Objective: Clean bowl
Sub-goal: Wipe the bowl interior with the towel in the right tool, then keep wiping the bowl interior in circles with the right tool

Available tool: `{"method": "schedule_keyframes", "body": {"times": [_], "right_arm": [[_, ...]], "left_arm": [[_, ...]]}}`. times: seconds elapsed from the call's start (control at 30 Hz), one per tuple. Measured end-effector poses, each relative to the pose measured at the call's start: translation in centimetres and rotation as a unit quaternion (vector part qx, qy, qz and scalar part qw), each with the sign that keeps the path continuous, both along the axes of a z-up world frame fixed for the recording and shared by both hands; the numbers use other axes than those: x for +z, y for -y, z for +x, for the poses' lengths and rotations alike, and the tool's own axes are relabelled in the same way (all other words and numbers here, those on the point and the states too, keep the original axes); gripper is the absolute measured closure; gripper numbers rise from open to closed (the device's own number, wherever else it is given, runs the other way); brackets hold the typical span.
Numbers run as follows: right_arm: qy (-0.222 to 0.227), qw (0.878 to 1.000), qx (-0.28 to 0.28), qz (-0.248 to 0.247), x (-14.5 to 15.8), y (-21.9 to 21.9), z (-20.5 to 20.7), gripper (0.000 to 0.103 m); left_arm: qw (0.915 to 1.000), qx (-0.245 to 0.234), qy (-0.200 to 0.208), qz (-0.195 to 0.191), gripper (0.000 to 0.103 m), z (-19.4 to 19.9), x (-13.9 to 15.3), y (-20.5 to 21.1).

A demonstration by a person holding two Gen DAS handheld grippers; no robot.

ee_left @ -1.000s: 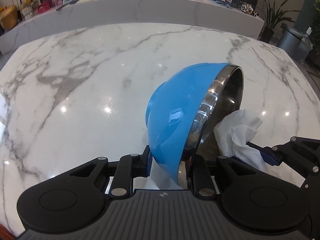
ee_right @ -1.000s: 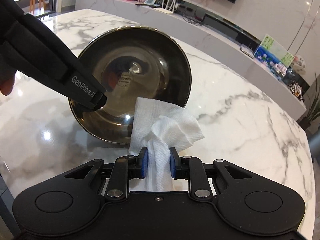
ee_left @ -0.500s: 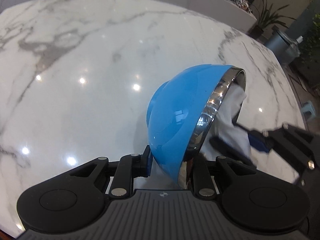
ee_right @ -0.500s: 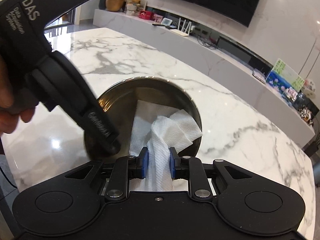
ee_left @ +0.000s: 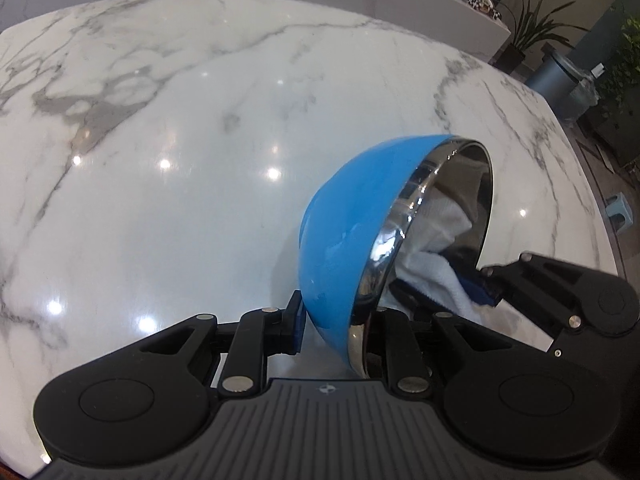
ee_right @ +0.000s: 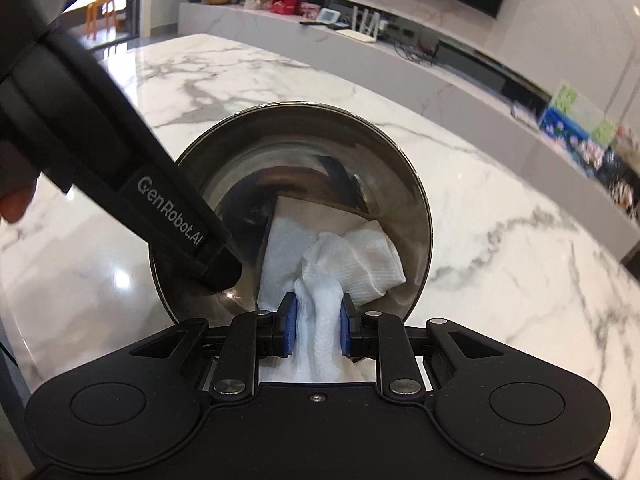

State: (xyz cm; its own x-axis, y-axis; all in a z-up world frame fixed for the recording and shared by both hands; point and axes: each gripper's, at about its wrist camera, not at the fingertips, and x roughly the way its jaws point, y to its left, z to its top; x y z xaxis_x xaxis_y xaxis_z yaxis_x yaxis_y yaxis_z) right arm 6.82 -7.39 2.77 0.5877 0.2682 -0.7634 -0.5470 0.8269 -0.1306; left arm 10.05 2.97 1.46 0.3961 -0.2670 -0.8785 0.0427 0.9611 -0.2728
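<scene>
A bowl (ee_left: 352, 232), blue outside and shiny steel inside (ee_right: 304, 176), stands tilted on its edge on the marble table (ee_left: 200, 120). My left gripper (ee_left: 336, 316) grips its lower rim, one pad on the blue wall and one inside; its jaws are opening slightly with the rim still between them. In the right wrist view the left gripper (ee_right: 216, 268) reaches in from the left. My right gripper (ee_right: 318, 320) is shut on a crumpled white paper towel (ee_right: 348, 256), which presses against the bowl's inner wall. The towel (ee_left: 436, 276) and the right gripper (ee_left: 480, 288) also show inside the bowl's mouth.
The marble table (ee_right: 500, 220) spreads wide around the bowl. Behind it runs a long white counter (ee_right: 360, 52) with small items. A grey bin (ee_left: 556, 76) and a potted plant (ee_left: 528, 28) stand past the table's far right corner. A person's fingertip (ee_right: 16, 204) shows at left.
The towel went from the bowl's lower rim into its hollow and now lies against the inner wall. The left gripper tipped further down, with the bowl still in it.
</scene>
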Motion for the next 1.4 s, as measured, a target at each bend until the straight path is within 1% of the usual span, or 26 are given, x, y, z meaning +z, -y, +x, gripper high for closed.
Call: {"method": "schedule_keyframes", "body": {"times": [0.1, 0.17, 0.2, 0.23, 0.3, 0.33, 0.4, 0.47, 0.53, 0.57, 0.63, 0.7, 0.83, 1.0, 1.13, 1.2, 1.23, 1.3, 1.4], "right_arm": [[-0.027, 0.998, -0.031, 0.04, 0.0, 0.9, 1.1, 0.084], [-0.041, 0.996, -0.047, 0.059, 0.0, 1.1, 1.9, 0.084], [-0.043, 0.996, -0.051, 0.063, 0.0, 1.2, 1.9, 0.084], [-0.047, 0.995, -0.056, 0.068, 0.1, 1.2, 2.1, 0.084], [-0.058, 0.992, -0.069, 0.083, 0.1, 1.4, 2.6, 0.084], [-0.064, 0.991, -0.076, 0.093, 0.1, 1.6, 2.7, 0.084], [-0.068, 0.99, -0.082, 0.096, 0.0, 1.6, 2.8, 0.084], [-0.067, 0.99, -0.083, 0.095, 0.0, 1.5, 2.6, 0.084], [-0.065, 0.99, -0.083, 0.095, 0.0, 1.5, 2.3, 0.084], [-0.063, 0.99, -0.081, 0.094, 0.0, 1.5, 2.1, 0.084], [-0.054, 0.992, -0.075, 0.083, -0.2, 1.2, 1.9, 0.084], [-0.045, 0.994, -0.068, 0.072, -0.3, 0.9, 1.9, 0.085], [-0.028, 0.997, -0.052, 0.045, -0.4, 0.5, 1.8, 0.086], [0.019, 0.999, -0.019, -0.021, -0.6, -0.4, 1.1, 0.088], [0.076, 0.993, 0.007, -0.087, -0.9, -1.1, 0.3, 0.091], [0.109, 0.986, 0.025, -0.124, -1.1, -1.6, -0.2, 0.091], [0.115, 0.984, 0.032, -0.134, -1.3, -1.7, -0.4, 0.091], [0.119, 0.982, 0.037, -0.142, -1.7, -1.9, -0.6, 0.091], [0.112, 0.984, 0.032, -0.132, -2.0, -1.8, -0.4, 0.09]], "left_arm": [[0.9998, 0.016, 0.015, -0.001, 0.077, 0.1, -0.1, 0.2], [0.9997, 0.021, 0.015, 0.0, 0.072, 0.0, -0.2, 0.4], [0.9995, 0.027, 0.015, 0.001, 0.068, -0.2, -0.3, 0.5], [0.9992, 0.038, 0.014, -0.001, 0.061, -0.4, -0.4, 0.5], [0.9976, 0.067, 0.015, -0.009, 0.055, -0.8, -0.6, 0.3], [0.9969, 0.076, 0.013, -0.017, 0.055, -0.9, -0.6, 0.1], [0.9958, 0.087, 0.006, -0.03, 0.055, -0.9, -0.8, -0.2], [0.9957, 0.089, 0.006, -0.027, 0.057, -0.8, -0.8, -0.4], [0.9959, 0.088, 0.011, -0.019, 0.071, -0.8, -0.6, -0.3], [0.9964, 0.083, 0.013, -0.015, 0.074, -0.8, -0.6, -0.1], [0.9974, 0.07, 0.014, -0.011, 0.083, -0.7, -0.4, 0.2], [0.9984, 0.055, 0.015, -0.001, 0.087, -0.6, -0.2, 0.7], [0.9991, 0.037, 0.014, 0.016, 0.087, -0.6, 0.0, 1.3], [0.9993, 0.013, 0.011, 0.035, 0.086, -0.5, 0.1, 1.8], [0.9986, -0.007, 0.009, 0.052, 0.086, -0.4, 0.4, 2.2], [0.9979, -0.017, 0.008, 0.062, 0.086, -0.3, 0.6, 2.4], [0.9976, -0.021, 0.007, 0.065, 0.086, -0.2, 0.6, 2.5], [0.9973, -0.022, 0.008, 0.069, 0.086, -0.1, 0.7, 2.5], [0.9976, -0.02, 0.01, 0.066, 0.086, -0.1, 0.7, 2.4]]}}
